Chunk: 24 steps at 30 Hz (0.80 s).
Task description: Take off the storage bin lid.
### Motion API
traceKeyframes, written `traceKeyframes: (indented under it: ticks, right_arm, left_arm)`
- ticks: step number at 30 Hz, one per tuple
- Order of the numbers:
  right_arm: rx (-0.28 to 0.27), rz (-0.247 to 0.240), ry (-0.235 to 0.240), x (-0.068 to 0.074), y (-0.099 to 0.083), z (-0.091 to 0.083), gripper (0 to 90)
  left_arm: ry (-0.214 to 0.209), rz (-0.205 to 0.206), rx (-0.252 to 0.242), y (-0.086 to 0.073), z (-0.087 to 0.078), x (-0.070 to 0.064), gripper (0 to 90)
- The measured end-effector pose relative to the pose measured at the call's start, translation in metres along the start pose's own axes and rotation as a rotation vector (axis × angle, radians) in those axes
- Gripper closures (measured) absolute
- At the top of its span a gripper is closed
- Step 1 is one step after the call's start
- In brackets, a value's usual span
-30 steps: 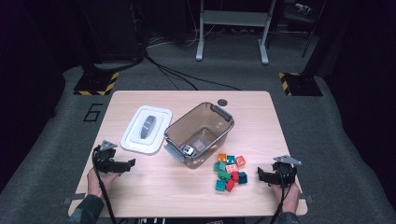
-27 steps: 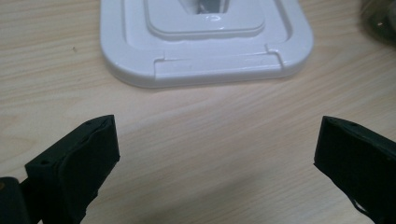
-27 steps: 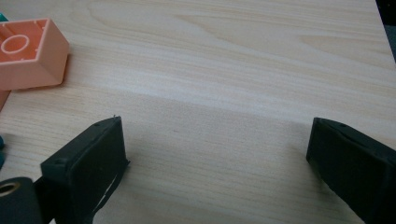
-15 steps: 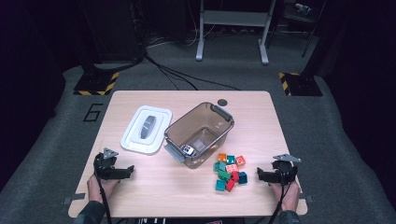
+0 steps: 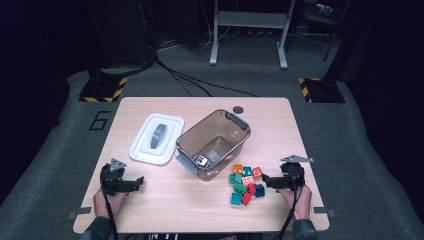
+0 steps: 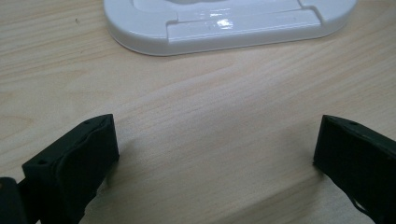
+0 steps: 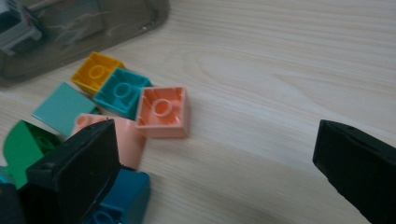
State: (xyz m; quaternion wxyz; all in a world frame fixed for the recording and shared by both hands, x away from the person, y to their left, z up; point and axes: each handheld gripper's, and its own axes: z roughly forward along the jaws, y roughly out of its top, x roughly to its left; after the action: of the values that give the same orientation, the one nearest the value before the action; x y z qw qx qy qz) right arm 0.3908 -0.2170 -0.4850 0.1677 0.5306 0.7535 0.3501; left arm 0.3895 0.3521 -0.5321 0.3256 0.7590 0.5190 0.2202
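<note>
Left tool [image 5: 134,183] low over the surface [image 5: 270,120] at its near left corner, jaws spread wide with bare wood between them, gripping nothing. In the left gripper view, left tool [image 6: 215,154] aimed at the near edge of the lid [image 6: 224,23], which lies flat ahead of the jaws and well apart from them. In the high view, lid [image 5: 156,138] white, with a grey handle on top, just left of the bin [image 5: 214,144]. Bin brown, see-through, open, set at an angle at mid-surface; toy car [image 5: 201,160] inside at its near corner. Blocks [image 5: 244,183] loose in a cluster on the surface just beside the bin's near right side: orange, teal, green, red, salmon. Right tool [image 5: 267,181] at the right edge of the cluster, jaws spread wide, gripping nothing. In the right gripper view, right tool [image 7: 215,158] with its left jaw over the blocks [image 7: 116,112] and its right jaw over bare wood; salmon block [image 7: 163,112] upside down, hollow side up, ahead of the gap; contact between jaw and blocks cannot be told. Bin [image 7: 84,28] at the upper left of that view, toy car [image 7: 16,25] seen through its wall.
</note>
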Motion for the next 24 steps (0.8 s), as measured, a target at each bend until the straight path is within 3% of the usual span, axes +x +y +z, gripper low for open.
traceKeyframes:
  ticks: [3, 4, 5, 6, 10, 12, 16, 24]
  right_arm:
    - [0.017, -0.013, 0.021, 0.007, 0.005, 0.006, 3.8]
    - [0.027, -0.036, 0.025, 0.014, 0.010, 0.010, 11.2]
    - [0.027, -0.036, 0.025, 0.014, 0.010, 0.010, 11.2]
    - [0.053, -0.043, 0.035, 0.020, 0.014, 0.015, 21.9]
    - [0.085, -0.034, 0.036, 0.026, 0.019, 0.023, 34.2]
    - [0.126, -0.021, 0.030, 0.029, 0.023, 0.029, 41.6]
    - [0.158, -0.029, 0.003, 0.030, 0.026, 0.033, 48.3]
    - [0.197, -0.031, -0.006, 0.029, 0.026, 0.040, 55.6]
  left_arm:
    - [0.001, 0.011, 0.009, 0.000, -0.001, 0.001, 0.0]
    - [0.001, 0.011, 0.017, 0.001, -0.001, 0.001, 0.0]
    - [0.001, 0.011, 0.017, 0.001, -0.001, 0.001, 0.0]
    - [-0.002, 0.011, 0.017, 0.001, -0.001, 0.001, 0.0]
    - [0.002, 0.009, 0.008, 0.000, 0.000, 0.000, 0.0]
    - [0.003, 0.009, 0.008, 0.000, 0.000, 0.000, 0.0]
    - [0.005, 0.008, 0.007, 0.000, 0.000, 0.000, 0.0]
    - [0.000, 0.003, 0.010, 0.001, 0.000, 0.000, 0.0]
